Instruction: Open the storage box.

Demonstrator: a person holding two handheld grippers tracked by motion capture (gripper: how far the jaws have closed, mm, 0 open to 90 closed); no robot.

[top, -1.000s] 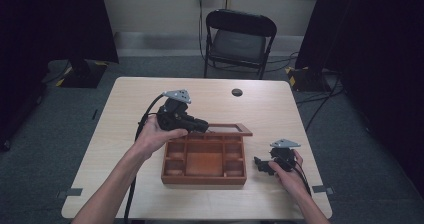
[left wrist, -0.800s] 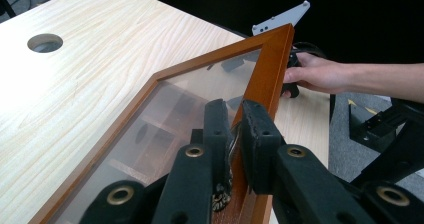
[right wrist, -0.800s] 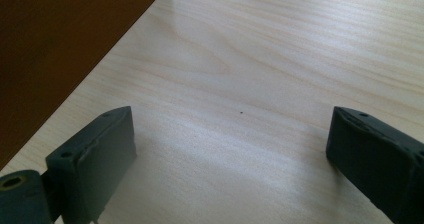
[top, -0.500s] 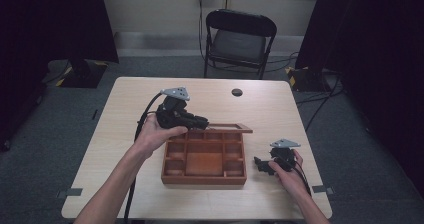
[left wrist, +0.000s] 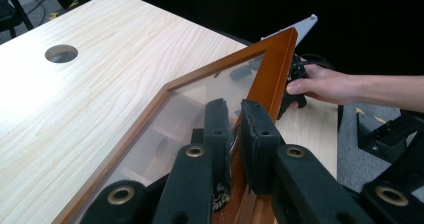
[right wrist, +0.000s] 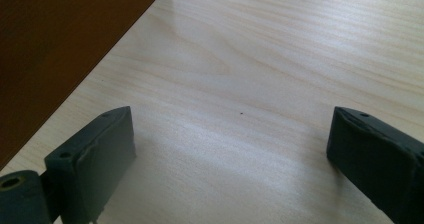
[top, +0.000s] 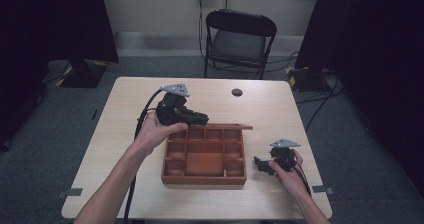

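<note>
A brown wooden box point(top: 202, 179) with several compartments sits in the middle of the table. Its glass-paned lid point(top: 220, 126) stands raised along the far side. My left gripper point(top: 202, 119) is shut on the lid's wooden frame point(left wrist: 272, 69), and in the left gripper view the black jaws pinch the frame edge beside the pane point(left wrist: 200, 99). My right gripper point(top: 260, 164) rests low on the table just right of the box, held by a hand. In the right gripper view its jaws point(right wrist: 230, 134) stand wide open over bare wood, with the box wall point(right wrist: 60, 39) at upper left.
The light wooden table point(top: 280, 109) has a round cable hole point(top: 237, 92) near its far edge. A black folding chair point(top: 240, 39) stands behind the table. Cables trail from both grippers toward the near edge.
</note>
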